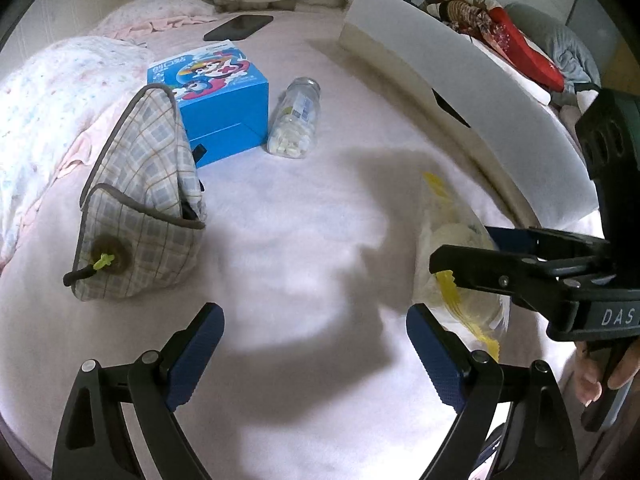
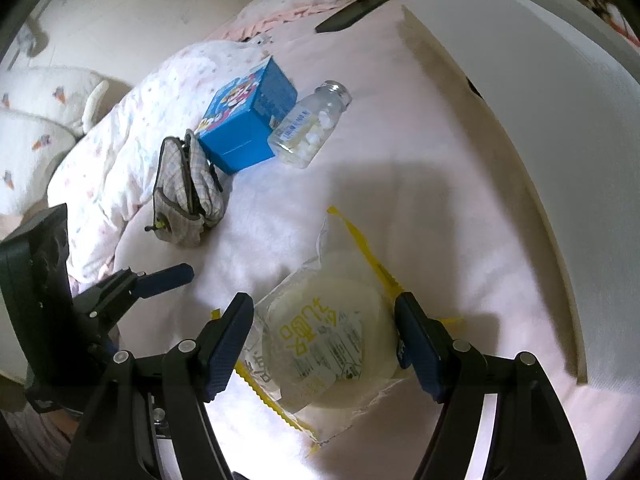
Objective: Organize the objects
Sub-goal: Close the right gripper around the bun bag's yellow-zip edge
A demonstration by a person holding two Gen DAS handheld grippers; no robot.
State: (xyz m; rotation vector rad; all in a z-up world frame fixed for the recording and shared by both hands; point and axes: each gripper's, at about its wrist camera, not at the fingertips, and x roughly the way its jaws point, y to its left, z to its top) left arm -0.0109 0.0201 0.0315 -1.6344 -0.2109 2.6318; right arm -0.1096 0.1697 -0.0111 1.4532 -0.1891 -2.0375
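the right gripper (image 2: 324, 344) is spread wide, its blue pads straddling the clear, yellow-edged plastic packet holding a pale round cake (image 2: 324, 344) on the pink bedsheet (image 2: 460, 200), not yet pinching, likely lining up a grab. the left gripper (image 1: 316, 356) hangs spread over bare sheet, holding nothing. beyond lie a plaid fabric pouch (image 1: 140, 208), a blue cartoon-printed carton (image 1: 220, 92), a clear pill bottle (image 1: 294, 120) on its side, a black phone (image 1: 238, 27); the white box wall (image 1: 460, 92) stands alongside the packet.
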